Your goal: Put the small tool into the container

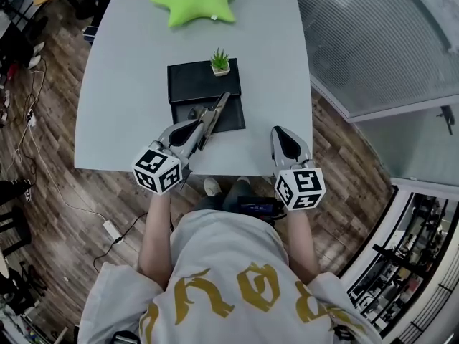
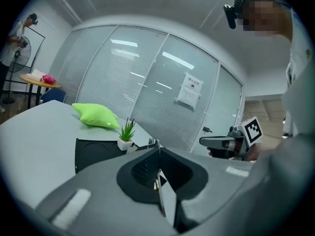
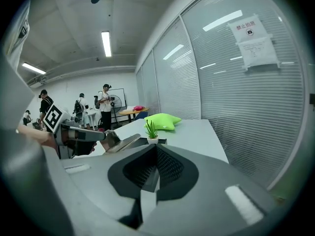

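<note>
A slim grey metal tool (image 1: 215, 113) is held in my left gripper (image 1: 202, 126), which is shut on it. The tool's tip reaches over the front part of the flat black container (image 1: 190, 84) in the middle of the grey table (image 1: 122, 84). In the left gripper view the jaws meet on a thin strip of the tool (image 2: 156, 181), and the container (image 2: 93, 154) lies just ahead. My right gripper (image 1: 287, 140) hovers at the table's front edge, right of the container, shut with nothing in it. Seen from the right gripper view, the tool (image 3: 125, 142) sticks out of the left gripper.
A small potted plant (image 1: 220, 61) stands on the container's far right corner. A green star-shaped pillow (image 1: 195, 1) lies at the table's far side. A glass wall with blinds (image 1: 373, 34) runs along the right. Several people stand far back in the room (image 3: 106, 107).
</note>
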Demonstrator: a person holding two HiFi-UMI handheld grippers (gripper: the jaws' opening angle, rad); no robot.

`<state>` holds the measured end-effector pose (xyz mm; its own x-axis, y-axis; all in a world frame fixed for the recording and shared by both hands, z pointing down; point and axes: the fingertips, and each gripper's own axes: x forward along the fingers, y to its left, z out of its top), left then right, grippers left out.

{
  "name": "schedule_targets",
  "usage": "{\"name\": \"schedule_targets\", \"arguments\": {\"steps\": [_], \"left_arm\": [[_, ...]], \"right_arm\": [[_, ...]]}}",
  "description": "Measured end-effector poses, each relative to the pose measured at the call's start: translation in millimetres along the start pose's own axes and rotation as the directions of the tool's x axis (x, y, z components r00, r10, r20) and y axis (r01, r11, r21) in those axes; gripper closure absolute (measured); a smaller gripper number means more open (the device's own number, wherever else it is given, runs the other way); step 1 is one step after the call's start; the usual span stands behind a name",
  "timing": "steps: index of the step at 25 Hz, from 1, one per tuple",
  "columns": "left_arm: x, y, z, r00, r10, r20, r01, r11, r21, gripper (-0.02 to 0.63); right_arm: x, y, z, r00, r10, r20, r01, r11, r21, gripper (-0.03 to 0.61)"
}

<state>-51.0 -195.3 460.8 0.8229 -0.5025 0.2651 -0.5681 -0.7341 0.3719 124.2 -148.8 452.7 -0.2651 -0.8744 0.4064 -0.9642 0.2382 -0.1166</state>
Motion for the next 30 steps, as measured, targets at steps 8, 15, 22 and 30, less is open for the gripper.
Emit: {"name": "schedule_targets", "arguments": {"steps": [8, 15, 22, 30], "left_arm": [[32, -1, -7, 0.992, -0.084, -0.092, 0.093, 0.991, 0.096, 0.606], [45, 19, -29, 0.972, -0.070, -0.224, 0.096, 0.990, 0.107, 0.606], [61, 31, -48, 0.943, -0.112, -0.314, 0.158, 0.979, 0.125, 0.606], [75, 37, -60, 0.900, -0.176, -0.399, 0.251, 0.957, 0.144, 0.606]], "right_arm": [[38, -21, -2, 0.998, 0.047, -0.030, -0.047, 0.999, -0.012, 0.565], [64, -26, -11, 0.990, 0.109, -0.088, -0.110, 0.994, -0.004, 0.565], [86, -29, -27, 0.979, 0.148, -0.141, -0.149, 0.989, 0.005, 0.565], [109, -33, -37, 0.967, 0.172, -0.187, -0.174, 0.985, 0.007, 0.565]]}}
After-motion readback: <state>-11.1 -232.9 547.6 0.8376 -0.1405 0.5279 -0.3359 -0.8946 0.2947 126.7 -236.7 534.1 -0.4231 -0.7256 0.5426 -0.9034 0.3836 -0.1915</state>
